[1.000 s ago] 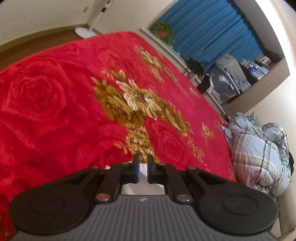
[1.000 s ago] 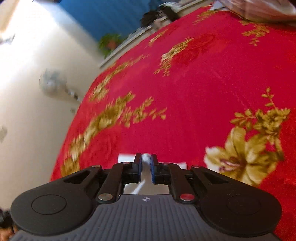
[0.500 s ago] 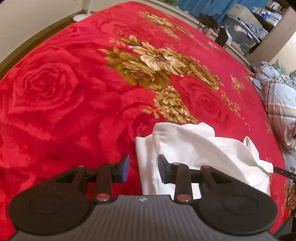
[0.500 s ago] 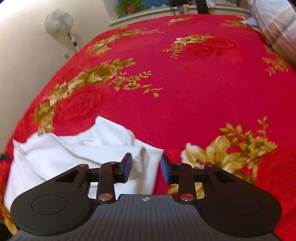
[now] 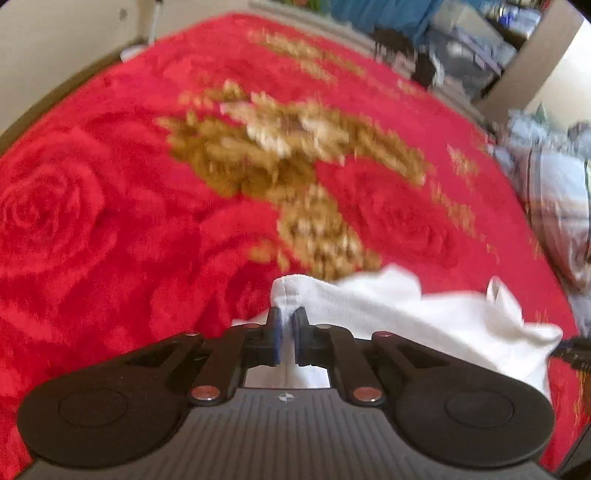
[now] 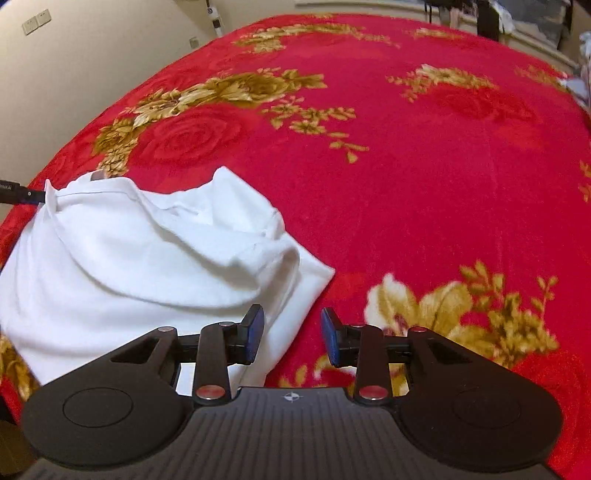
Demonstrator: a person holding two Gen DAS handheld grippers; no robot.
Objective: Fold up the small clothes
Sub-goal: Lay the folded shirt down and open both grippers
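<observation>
A small white garment lies crumpled on the red floral blanket. My left gripper is shut on a hemmed corner of the garment, and the cloth bunches up between the blue pads. In the right wrist view the same white garment spreads to the left over the blanket. My right gripper stands open just above the garment's right edge. Its left finger is over the cloth and its right finger over the red blanket, and nothing is pinched. The left wrist view is blurred.
A plaid quilt is heaped at the right edge of the bed. Blue curtains and stacked boxes stand beyond the far side. A pale wall with sockets runs along the left. Red blanket stretches wide ahead of both grippers.
A second ago both grippers held white cloth shut. Half a second ago both stood open over the dropped garment. Now the left has shut on a corner; the right stays open.
</observation>
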